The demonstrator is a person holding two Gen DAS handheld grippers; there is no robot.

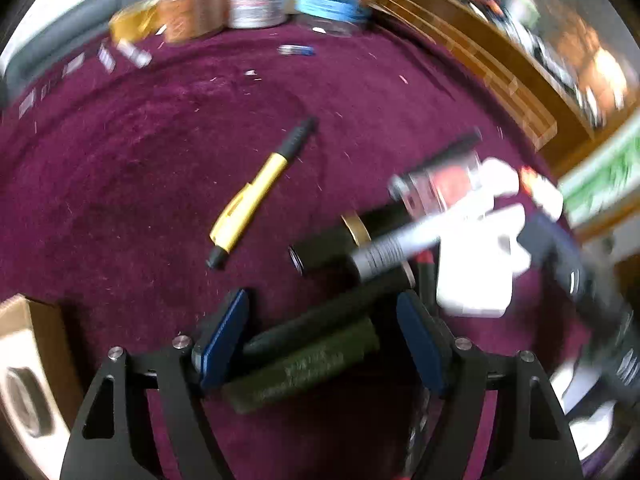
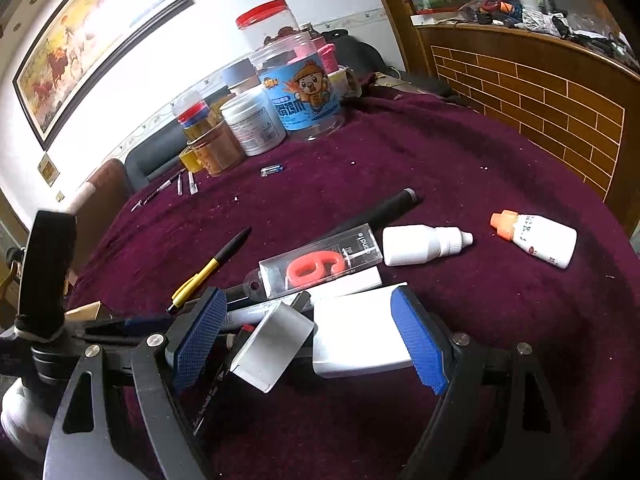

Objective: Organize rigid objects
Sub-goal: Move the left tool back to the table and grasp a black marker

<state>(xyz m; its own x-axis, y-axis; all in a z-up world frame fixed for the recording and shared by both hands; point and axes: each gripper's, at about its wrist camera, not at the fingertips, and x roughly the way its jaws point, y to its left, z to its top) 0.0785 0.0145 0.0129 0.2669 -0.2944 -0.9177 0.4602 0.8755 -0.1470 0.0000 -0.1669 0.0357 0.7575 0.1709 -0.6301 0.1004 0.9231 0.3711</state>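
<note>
Tongs on both hands are standing spread, pinching nothing. Left tongs [image 1: 322, 336] are hanging over a dark green tube [image 1: 304, 364] that is lying between the blue pads low in the left wrist frame, its long axis running from lower left to upper right, slanted across the gap between the pads; neither pad seems to be touching it. Left hand is judged nearer to it.

Right tongs [image 2: 312, 340] are framing a white box [image 2: 360, 332] and a pale open-ended sleeve [image 2: 272, 348], both smooth and flat-sided, at the bottom centre of the right wrist frame.

Yellow pen [image 1: 260, 192] with a black rubbery grip is lying well apart at frame centre, pointing to the upper right. Clear plastic case [image 2: 320, 264] holding an orange numeral candle is sitting just above the white box. Two white squeeze bottles are resting on their sides to the right: plain bottle [image 2: 424, 245] and orange-capped bottle [image 2: 536, 240]. Black rod [image 2: 384, 210] is stretching behind the case. Jars [image 2: 280, 100] are crowding the upper centre. Counter [image 2: 500, 152] is wearing a fuzzy maroon cloth flecked with lint. Left view is blurring heavily.
</note>
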